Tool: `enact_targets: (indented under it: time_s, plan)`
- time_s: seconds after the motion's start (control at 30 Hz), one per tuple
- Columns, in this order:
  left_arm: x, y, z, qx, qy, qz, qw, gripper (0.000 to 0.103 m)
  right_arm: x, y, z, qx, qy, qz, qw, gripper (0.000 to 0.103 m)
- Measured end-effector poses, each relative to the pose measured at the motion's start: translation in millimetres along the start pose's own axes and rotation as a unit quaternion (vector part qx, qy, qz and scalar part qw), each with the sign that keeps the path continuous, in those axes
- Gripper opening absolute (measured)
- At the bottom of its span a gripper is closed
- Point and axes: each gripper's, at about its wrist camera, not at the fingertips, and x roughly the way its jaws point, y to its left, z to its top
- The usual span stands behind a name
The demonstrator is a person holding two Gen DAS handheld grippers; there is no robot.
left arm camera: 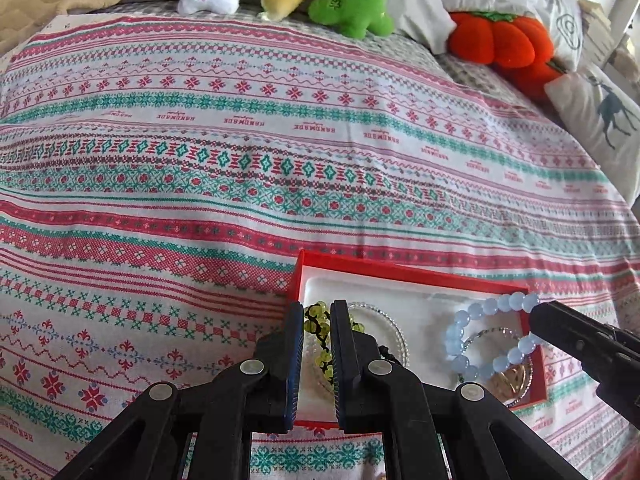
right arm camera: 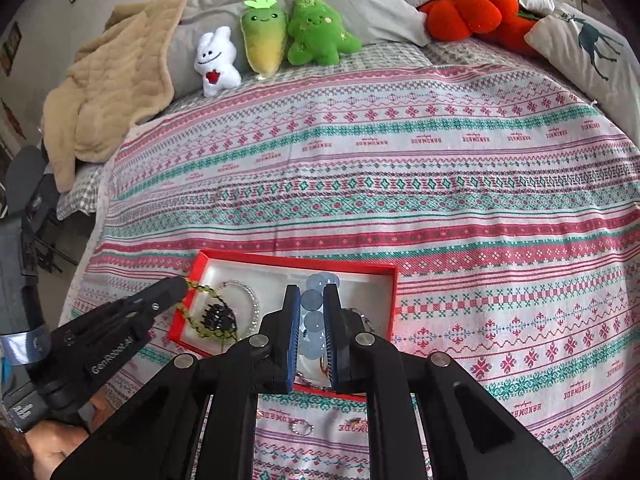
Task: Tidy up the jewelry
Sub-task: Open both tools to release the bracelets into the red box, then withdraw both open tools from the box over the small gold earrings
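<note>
A red box [right arm camera: 394,280] with a white lining sits on the bed's patterned spread [left arm camera: 200,160], near the camera edge, and both grippers are working over it. The left gripper [left arm camera: 316,320] is closed on a strand of small yellow-green beads [left arm camera: 316,354] on dark cord, at the box's left end. The right gripper [right arm camera: 312,304] is closed on a bracelet of big, pale blue, translucent beads [left arm camera: 476,312], over the box's right half. From the left wrist that bracelet reads as a full ring, with one end at the right gripper's tip.

Also in the box: a clear beaded bangle [right arm camera: 250,296] left of centre, a dark tangled cluster [right arm camera: 218,314] beside it, and a gold piece [left arm camera: 510,378] at the near right corner. The gold piece is half covered by the blue beads, so its shape is hard to tell. The box's near rim is hidden behind the gripper fingers in both views.

Just near of the box, small rings [right arm camera: 300,426] lie on the spread, seen only between the right gripper's arms.

Beyond the box the spread runs bare to the far edge, where plush toys [right arm camera: 304,28], pillows [left arm camera: 600,120] and a tan blanket [right arm camera: 112,92] line up.
</note>
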Motion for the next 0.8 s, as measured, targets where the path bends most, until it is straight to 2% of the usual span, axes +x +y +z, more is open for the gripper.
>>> enact_targets:
  time_s: [0.13,0.2,0.27,0.3,0.33,0.6,0.8]
  plan:
    - [-7,0,0,0.000,0.004,0.002,1.0000,0.012,0,-8,0,0.002,0.005,-0.002,1.000,0.013]
    - [-14,-1,-2,0.004,0.003,0.007,1.0000,0.026,-4,-10,1,0.000,0.006,0.004,1.000,0.015]
    - [-21,-3,-3,0.015,-0.002,0.017,0.9997,0.036,-12,-10,0,0.000,0.004,0.007,1.000,0.027]
    - [-25,-3,-4,0.019,-0.003,0.020,0.9996,0.043,-16,-11,-1,0.000,0.002,0.009,1.000,0.038]
    - [-29,-3,-6,0.023,-0.003,0.023,0.9995,0.046,-21,-11,-2,-0.002,-0.001,0.011,1.000,0.044]
    - [-58,3,-23,0.043,-0.008,0.035,0.9984,0.078,-50,-5,-20,-0.044,-0.009,0.001,0.999,0.047]
    - [-68,11,-40,0.047,0.004,0.052,0.9975,0.088,-55,-7,-39,-0.050,0.010,0.003,0.999,0.047]
